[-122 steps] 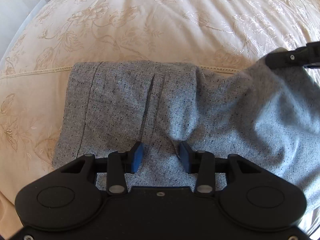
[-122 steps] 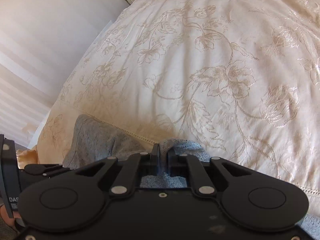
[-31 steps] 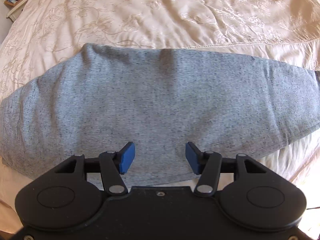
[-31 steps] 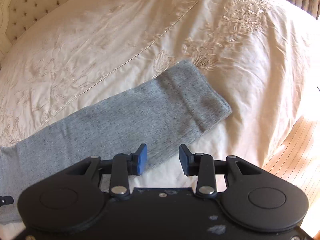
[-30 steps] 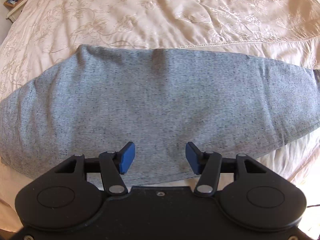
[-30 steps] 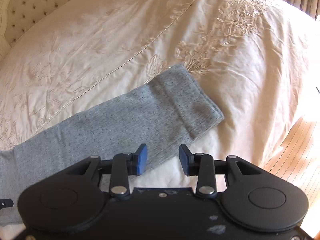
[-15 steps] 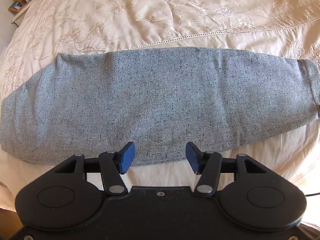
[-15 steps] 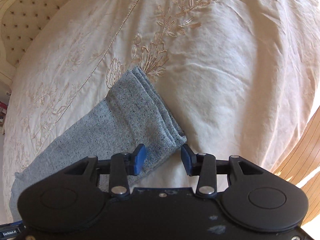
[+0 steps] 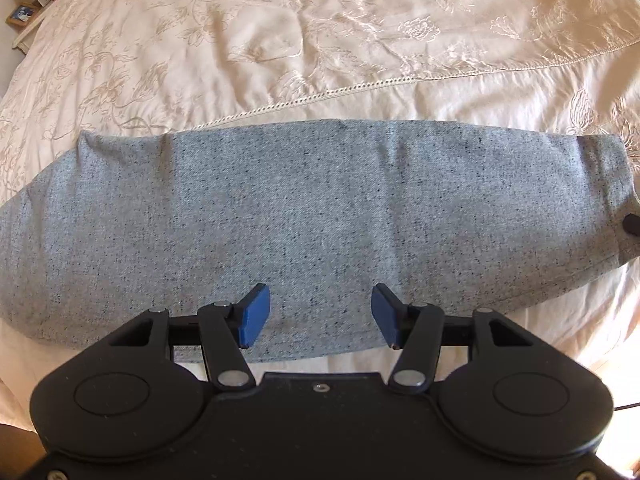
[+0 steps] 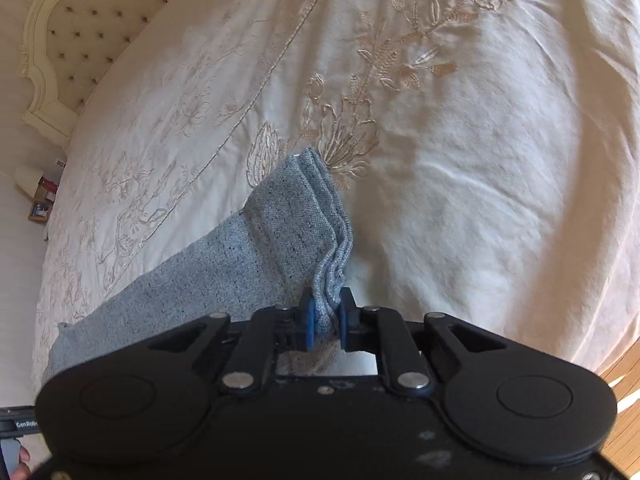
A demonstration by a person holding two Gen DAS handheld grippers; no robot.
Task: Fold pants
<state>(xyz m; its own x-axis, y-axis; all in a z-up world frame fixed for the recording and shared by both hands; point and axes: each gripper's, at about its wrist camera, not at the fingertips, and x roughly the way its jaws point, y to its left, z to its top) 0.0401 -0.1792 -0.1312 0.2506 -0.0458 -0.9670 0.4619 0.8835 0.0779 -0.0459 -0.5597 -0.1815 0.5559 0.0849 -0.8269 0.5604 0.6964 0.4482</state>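
Along the near edge of the bed, the grey pants are lying flat on the cream embroidered bedspread — long axis running parallel to that edge, the cuff end pointing towards the bed's right side. The left gripper is hovering over the middle of the pants, its blue pads spread wide with nothing between them. The right gripper has just been closing and is now pinching the stacked cuff hems — the fabric is bunching up between its pads.
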